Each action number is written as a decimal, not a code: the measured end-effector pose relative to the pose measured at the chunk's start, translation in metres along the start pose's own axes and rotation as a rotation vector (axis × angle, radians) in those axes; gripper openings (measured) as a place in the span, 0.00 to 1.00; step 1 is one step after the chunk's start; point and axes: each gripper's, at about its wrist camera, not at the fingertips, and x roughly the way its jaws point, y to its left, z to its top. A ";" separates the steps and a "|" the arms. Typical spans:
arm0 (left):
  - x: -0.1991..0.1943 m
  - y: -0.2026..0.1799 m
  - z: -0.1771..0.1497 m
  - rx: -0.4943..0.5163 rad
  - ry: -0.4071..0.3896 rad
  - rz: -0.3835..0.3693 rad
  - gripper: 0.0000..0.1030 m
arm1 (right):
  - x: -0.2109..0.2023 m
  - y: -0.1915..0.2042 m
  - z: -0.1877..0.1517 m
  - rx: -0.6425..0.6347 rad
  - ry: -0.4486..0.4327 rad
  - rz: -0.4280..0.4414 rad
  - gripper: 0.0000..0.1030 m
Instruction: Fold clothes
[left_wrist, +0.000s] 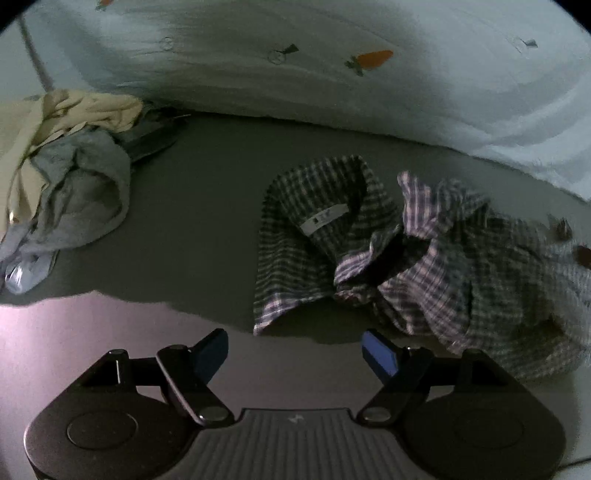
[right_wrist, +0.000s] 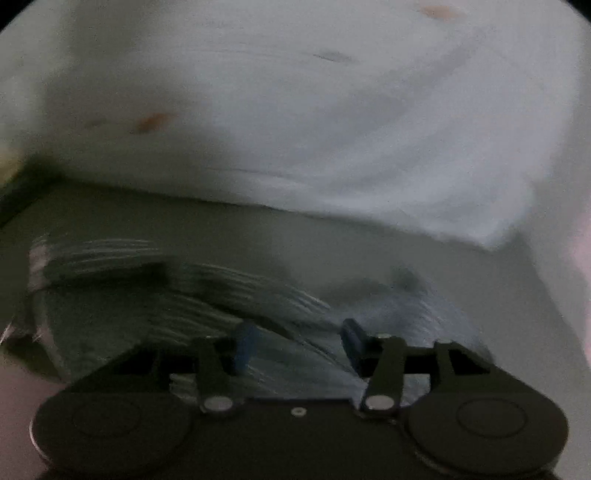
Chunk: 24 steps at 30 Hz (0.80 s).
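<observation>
Lying at the far left edge of the bed surface (left_wrist: 207, 206), a crumpled pile of cream and grey clothes (left_wrist: 70, 173) is waiting, well apart from the plaid shirt (left_wrist: 369, 251) bunched mid-surface, collar label facing up, near the carrot-print duvet (left_wrist: 332, 74). Left gripper (left_wrist: 294, 352) is hovering released and empty, just short of the shirt's near hem. Right gripper (right_wrist: 298, 341) is sitting spread over blurred plaid cloth, clamping nothing visible. Shirt is looking light, soft, floppy; probably pinching collar or shoulder seams is working best.
</observation>
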 end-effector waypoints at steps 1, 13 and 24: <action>-0.001 0.001 0.000 -0.021 -0.002 0.003 0.78 | 0.004 0.013 0.006 -0.068 -0.029 0.038 0.61; -0.021 -0.008 -0.013 0.012 -0.032 0.137 0.83 | 0.094 0.121 0.039 -0.642 -0.143 0.170 0.01; -0.007 -0.004 0.028 -0.010 -0.097 -0.005 0.83 | -0.068 -0.135 0.179 0.086 -0.375 -0.542 0.01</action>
